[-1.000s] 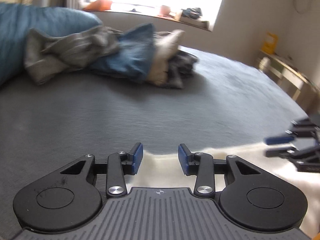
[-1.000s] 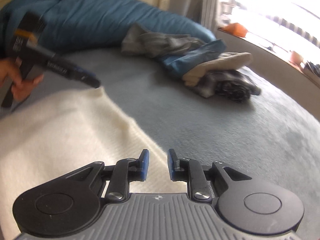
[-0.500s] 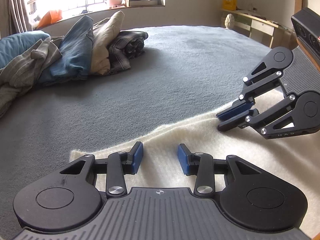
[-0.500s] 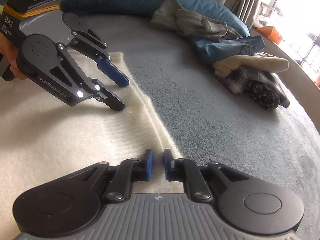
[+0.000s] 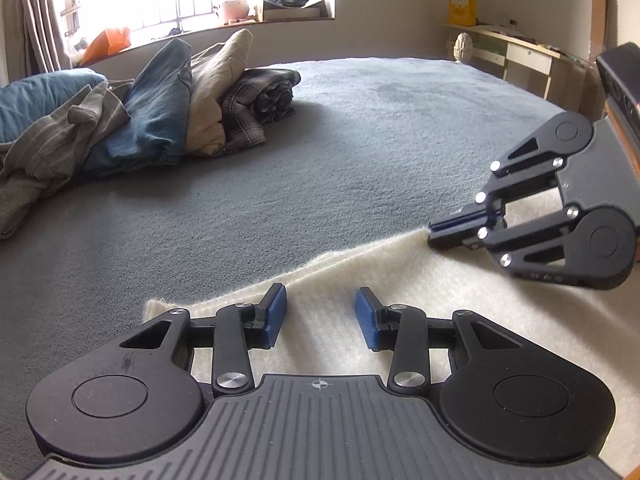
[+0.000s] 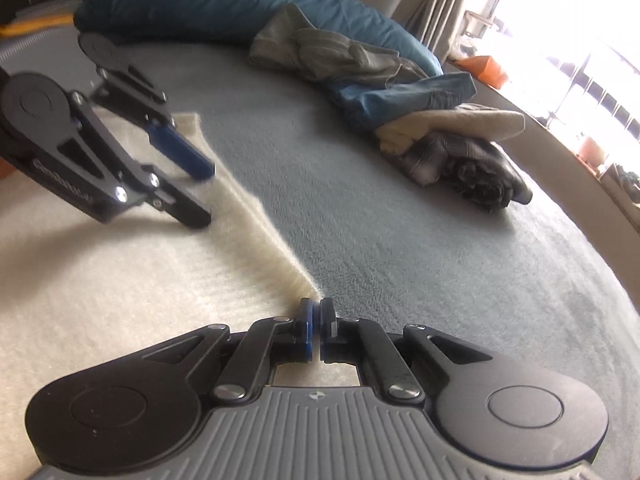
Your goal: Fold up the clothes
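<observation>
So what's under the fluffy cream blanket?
The fluffy cream blanket lies flat on the grey fleecy bed cover, which shows all around its edge. Whatever else is beneath the blanket's middle is covered, so I can't tell.

Each gripper is matte black plastic: the left gripper [image 5: 321,314] and the right gripper [image 6: 316,326] both have 2 flat teardrop side plates with a round disc pressed into each, linked bars with silver screw heads, and blue rubber pads [image 5: 275,316] on the fingers. A grey ribbed panel with a small crosshair mark sits between the plates. White lettering runs along one left plate
</observation>
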### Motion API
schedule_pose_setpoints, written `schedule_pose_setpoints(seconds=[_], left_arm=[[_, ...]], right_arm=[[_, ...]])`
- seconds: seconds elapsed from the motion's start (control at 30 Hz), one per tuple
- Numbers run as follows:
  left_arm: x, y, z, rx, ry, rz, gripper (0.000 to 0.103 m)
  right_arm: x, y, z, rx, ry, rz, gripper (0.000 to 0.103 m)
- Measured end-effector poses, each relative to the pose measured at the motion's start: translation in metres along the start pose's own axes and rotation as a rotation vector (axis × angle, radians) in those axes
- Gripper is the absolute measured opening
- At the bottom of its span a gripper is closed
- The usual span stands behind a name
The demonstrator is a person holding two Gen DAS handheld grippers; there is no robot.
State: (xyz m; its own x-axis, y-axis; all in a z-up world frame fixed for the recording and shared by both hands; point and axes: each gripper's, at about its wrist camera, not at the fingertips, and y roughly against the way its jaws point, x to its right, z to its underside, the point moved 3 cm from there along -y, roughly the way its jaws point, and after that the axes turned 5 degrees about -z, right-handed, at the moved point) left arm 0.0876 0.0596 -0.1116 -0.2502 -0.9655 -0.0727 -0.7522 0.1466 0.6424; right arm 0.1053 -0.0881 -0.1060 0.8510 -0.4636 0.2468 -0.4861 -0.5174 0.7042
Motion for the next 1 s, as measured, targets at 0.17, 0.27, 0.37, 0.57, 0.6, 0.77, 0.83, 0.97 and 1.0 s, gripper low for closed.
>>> schedule_pose_setpoints(seconds=[0.17, 0.27, 0.37, 0.57, 0.6, 0.77, 0.83, 0.97, 1.0], left_arm=[[0.014, -0.003, -0.010, 0.018, -0.025, 0.023, 0.038], [0.026, -0.016, -0.011, -0.005, -0.071, 0.011, 0.039], [0.027, -0.021, -0.010, -0.005, -0.069, 0.003, 0.039], [0.026, -0.020, -0.009, -0.003, -0.054, 0.010, 0.039], [0.026, -0.020, -0.009, -0.004, -0.055, 0.009, 0.039], [0.027, -0.020, -0.010, -0.004, -0.055, 0.006, 0.039], [0.028, -0.020, -0.010, -0.006, -0.056, 0.003, 0.039], [0.028, -0.019, -0.010, -0.009, -0.052, 0.004, 0.039], [0.028, -0.019, -0.010, -0.009, -0.052, 0.004, 0.039]], right_arm=[[0.004, 0.001, 0.000, 0.001, -0.060, 0.003, 0.002], [0.007, 0.003, -0.002, 0.011, -0.098, -0.001, 0.004], [0.014, 0.018, 0.001, 0.037, -0.143, -0.013, 0.020], [0.031, 0.060, 0.018, 0.031, -0.127, 0.025, 0.032], [0.035, 0.062, 0.023, 0.016, -0.119, 0.033, 0.032], [0.049, 0.064, 0.036, -0.033, -0.079, 0.025, 0.030], [0.048, 0.058, 0.036, -0.050, -0.043, -0.002, 0.027], [0.046, 0.047, 0.037, -0.082, 0.014, -0.023, 0.023], [0.045, 0.046, 0.037, -0.085, 0.022, -0.028, 0.019]])
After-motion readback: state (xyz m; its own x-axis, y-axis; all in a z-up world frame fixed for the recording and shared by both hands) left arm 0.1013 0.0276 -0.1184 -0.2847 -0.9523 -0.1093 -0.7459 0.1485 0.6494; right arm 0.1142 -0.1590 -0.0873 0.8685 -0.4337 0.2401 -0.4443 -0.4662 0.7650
